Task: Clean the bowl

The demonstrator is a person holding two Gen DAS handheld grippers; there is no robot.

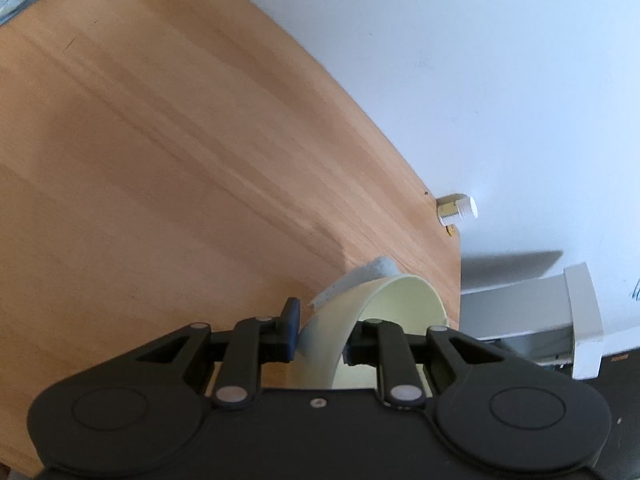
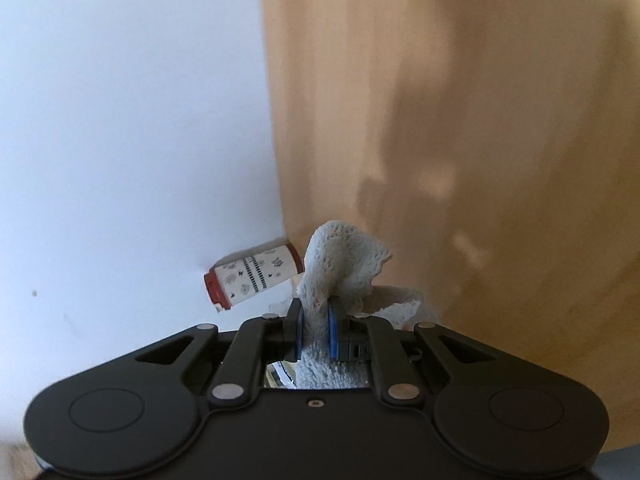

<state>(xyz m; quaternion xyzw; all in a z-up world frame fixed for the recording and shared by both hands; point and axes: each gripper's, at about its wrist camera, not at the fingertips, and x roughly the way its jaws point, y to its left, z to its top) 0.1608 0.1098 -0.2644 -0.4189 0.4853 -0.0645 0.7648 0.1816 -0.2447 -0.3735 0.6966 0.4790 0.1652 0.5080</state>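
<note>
In the left wrist view my left gripper (image 1: pixel 320 336) is shut on the rim of a pale yellow bowl (image 1: pixel 388 312), one finger outside the wall and one inside, holding it tilted above the wooden table (image 1: pixel 180 160). A bit of white cloth (image 1: pixel 360 276) shows behind the bowl's rim. In the right wrist view my right gripper (image 2: pixel 314 332) is shut on a white knitted cloth (image 2: pixel 344 264), which bunches up above the fingers. The bowl is not visible in the right wrist view.
A white wall (image 1: pixel 500 80) borders the table. A white-capped metal fitting (image 1: pixel 458 210) sticks out of it by the table edge. A white ledge (image 1: pixel 576 320) lies at right. A red-and-white patterned cup (image 2: pixel 252 276) stands against the wall (image 2: pixel 120 120).
</note>
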